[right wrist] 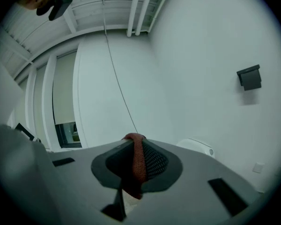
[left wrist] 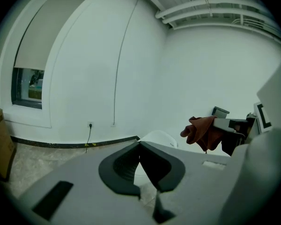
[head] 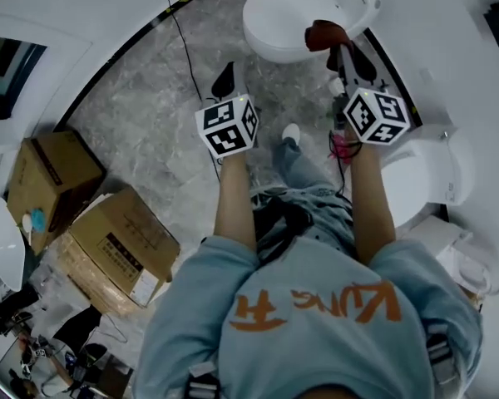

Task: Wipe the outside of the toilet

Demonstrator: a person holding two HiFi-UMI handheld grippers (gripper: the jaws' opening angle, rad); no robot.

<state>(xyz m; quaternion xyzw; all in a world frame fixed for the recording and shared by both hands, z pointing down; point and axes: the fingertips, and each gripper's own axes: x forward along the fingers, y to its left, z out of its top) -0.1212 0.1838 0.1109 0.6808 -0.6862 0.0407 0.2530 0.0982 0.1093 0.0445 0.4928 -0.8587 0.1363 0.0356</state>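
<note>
Right gripper [head: 338, 56], jaws clamped on the red-brown cloth [head: 323, 33], hangs at the near side of the toilet [head: 303, 7] straight ahead, nearer it than the left gripper [head: 224, 80], whose jaws are together and empty

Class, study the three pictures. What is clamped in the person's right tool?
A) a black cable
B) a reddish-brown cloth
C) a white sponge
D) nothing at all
B: the right gripper view shows the reddish-brown cloth pinched between the closed jaws of the right tool.
</note>
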